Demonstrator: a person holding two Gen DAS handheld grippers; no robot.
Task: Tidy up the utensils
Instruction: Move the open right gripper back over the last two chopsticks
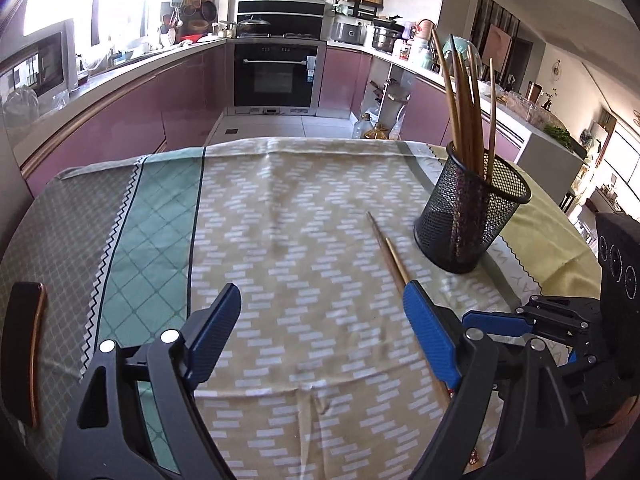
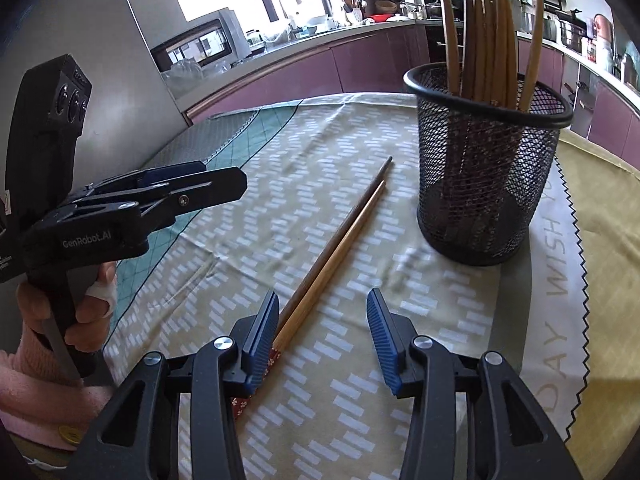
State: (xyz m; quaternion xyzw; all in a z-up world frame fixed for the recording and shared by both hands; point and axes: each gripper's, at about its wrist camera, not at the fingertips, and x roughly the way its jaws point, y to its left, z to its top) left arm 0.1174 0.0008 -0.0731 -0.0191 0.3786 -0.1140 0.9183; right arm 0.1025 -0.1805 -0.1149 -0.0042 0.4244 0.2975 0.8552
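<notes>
Room: a kitchen with mauve cabinet fronts, a black built-in oven point(image 1: 276, 76) at 12 o'clock and bright windows at 10 o'clock.
Counter: my work surface, covered by a patterned cloth in beige, green and yellow point(image 1: 280, 216).
Holder: a black wire-mesh cylindrical cup point(image 2: 486, 160) stands upright at 1 o'clock, filled with brown wooden chopsticks point(image 2: 486, 28) leaning in a bunch.
Loose pair: two long brown wooden chopsticks point(image 2: 340, 232) lie side by side on the cloth, tips toward 1 o'clock, near the cup but apart from it.
My left gripper point(image 1: 322, 334): spread wide, nothing between the pads.
My right gripper point(image 2: 322, 334): about half open, holding nothing; the loose pair passes beside its left pad.
</notes>
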